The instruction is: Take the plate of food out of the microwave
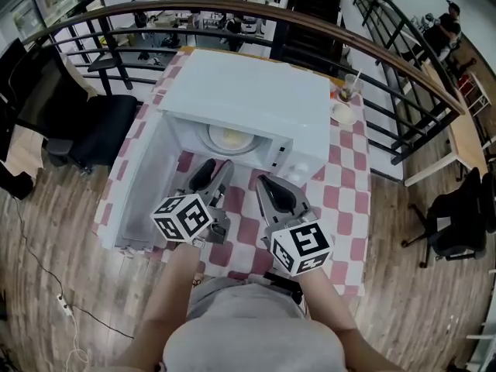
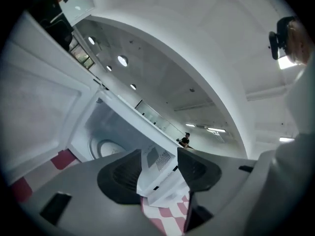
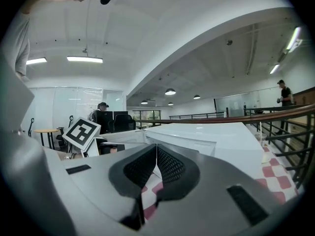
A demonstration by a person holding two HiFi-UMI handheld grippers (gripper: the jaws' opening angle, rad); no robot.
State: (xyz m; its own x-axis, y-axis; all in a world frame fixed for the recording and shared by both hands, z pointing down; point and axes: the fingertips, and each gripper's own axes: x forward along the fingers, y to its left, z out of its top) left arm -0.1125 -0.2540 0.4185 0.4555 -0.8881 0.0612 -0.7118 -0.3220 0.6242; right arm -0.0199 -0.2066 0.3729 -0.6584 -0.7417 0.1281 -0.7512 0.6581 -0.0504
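White round plate of pale food inside open white microwave. Left hand-held gripper jaws apart, empty; right hand-held gripper closed, empty.

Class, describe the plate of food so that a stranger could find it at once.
Find the red-and-white checked table and the white microwave on it, door swung open. The plate lies inside its cavity, holding pale food; the other dish sits outside on the table.
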